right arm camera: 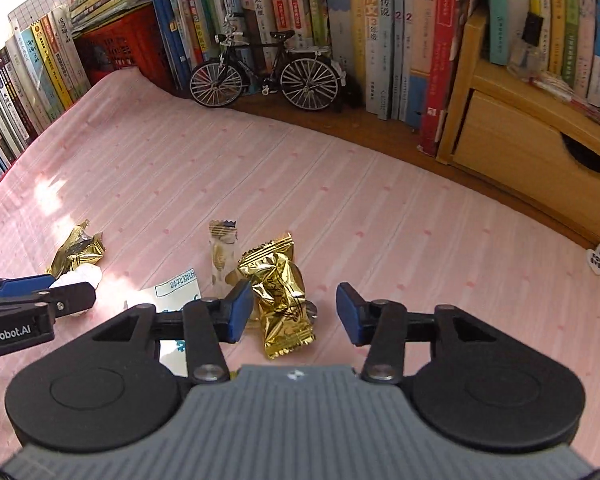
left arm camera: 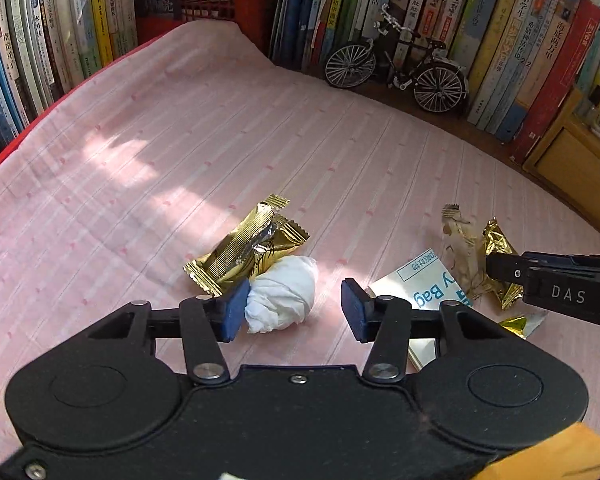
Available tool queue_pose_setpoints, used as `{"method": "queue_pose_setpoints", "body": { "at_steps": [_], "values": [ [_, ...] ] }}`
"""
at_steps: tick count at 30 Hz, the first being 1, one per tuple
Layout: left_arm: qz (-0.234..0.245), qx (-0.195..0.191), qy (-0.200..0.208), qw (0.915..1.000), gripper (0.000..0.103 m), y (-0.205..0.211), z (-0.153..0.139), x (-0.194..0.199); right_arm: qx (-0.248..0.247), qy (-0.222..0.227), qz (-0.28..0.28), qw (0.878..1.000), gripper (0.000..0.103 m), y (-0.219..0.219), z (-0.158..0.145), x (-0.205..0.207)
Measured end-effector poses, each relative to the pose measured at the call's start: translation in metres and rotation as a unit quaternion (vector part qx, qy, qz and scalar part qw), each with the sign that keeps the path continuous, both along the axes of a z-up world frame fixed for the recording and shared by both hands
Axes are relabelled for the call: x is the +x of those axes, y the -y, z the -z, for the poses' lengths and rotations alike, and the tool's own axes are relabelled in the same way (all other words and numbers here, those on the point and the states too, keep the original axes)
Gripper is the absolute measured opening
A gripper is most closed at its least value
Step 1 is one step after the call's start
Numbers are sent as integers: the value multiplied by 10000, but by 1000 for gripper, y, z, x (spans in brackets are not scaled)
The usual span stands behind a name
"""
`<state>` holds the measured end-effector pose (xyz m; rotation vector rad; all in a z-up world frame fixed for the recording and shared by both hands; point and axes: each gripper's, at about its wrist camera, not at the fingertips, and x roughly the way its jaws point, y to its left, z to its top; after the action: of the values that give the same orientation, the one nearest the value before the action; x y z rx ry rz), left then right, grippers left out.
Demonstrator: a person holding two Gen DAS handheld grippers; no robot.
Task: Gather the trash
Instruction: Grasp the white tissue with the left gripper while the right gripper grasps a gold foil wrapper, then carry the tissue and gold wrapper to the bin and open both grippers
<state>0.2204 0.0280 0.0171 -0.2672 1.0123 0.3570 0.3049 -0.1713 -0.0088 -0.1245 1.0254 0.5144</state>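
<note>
Left wrist view showed the left gripper [left arm camera: 294, 306] low over a pink striped cloth [left arm camera: 180, 152], its blue-padded jaws spread apart. A crumpled white tissue [left arm camera: 282, 294] lay between them, touching the left pad and clear of the right one. Just beyond the tissue, and touching it, lay a long gold snack wrapper [left arm camera: 246, 246], torn open so that silver foil showed. To the right, a white sheet with blue print [left arm camera: 424, 284] lay flat on the cloth, partly under the gripper's right finger. Past it stood a pale translucent wrapper [left arm camera: 460, 248] beside a crumpled gold wrapper [left arm camera: 500, 248], and the black nose of the right gripper [left arm camera: 500, 270] reached in from the right edge, in front of that gold wrapper.

Right wrist view showed the right gripper [right arm camera: 294, 308] with its jaws likewise apart and nothing clamped. The crumpled gold wrapper [right arm camera: 280, 300] sat between them, close against the left pad and well clear of the right one. The pale translucent wrapper [right arm camera: 222, 256] stood upright just behind it, and the printed sheet [right arm camera: 178, 290] lay to its left. Farther left were the tissue [right arm camera: 82, 276], the long gold wrapper [right arm camera: 76, 252] and the left gripper [right arm camera: 76, 294].

A model bicycle [right arm camera: 266, 76] stood before rows of upright books [right arm camera: 380, 20] at the back, next to a wooden drawer unit [right arm camera: 512, 136].
</note>
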Motion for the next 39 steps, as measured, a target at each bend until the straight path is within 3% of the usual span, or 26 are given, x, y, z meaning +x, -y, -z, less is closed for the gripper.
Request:
{"method": "queue_pose_setpoints", "body": {
  "at_steps": [1, 2, 4, 7, 14, 19, 26, 32, 39],
  "values": [
    [18, 137, -45, 9999, 42, 2, 2, 2, -3, -81, -44, 10000, 35, -2, 5, 2],
    [49, 261, -66, 9996, 30, 5, 2, 2, 25, -158, -55, 9999, 33, -3, 9, 3],
    [132, 253, -25, 9996, 30, 8, -1, 1, 165, -107, -92, 9998, 30, 1, 9, 0],
    [178, -3, 53, 9998, 29, 12, -9, -4, 345, -121, -4, 9993, 29, 12, 6, -4],
    [305, -79, 337, 9989, 29, 34, -41, -23, 657, -4, 416, 9970, 29, 39, -20, -19],
    [416, -55, 498, 9979, 29, 44, -68, -52, 831, -42, 420, 9956, 30, 45, -39, -49],
    [414, 85, 558, 9975, 29, 37, -87, -132, 832, -51, 218, 9963, 30, 33, -53, -123],
    [389, 32, 474, 9981, 29, 13, -86, -228, 772, -76, 117, 9969, 30, 12, -58, -204],
    [750, 33, 502, 9959, 29, -9, -84, -335, 655, 67, 260, 9975, 30, -13, -65, -317]
  ]
}}
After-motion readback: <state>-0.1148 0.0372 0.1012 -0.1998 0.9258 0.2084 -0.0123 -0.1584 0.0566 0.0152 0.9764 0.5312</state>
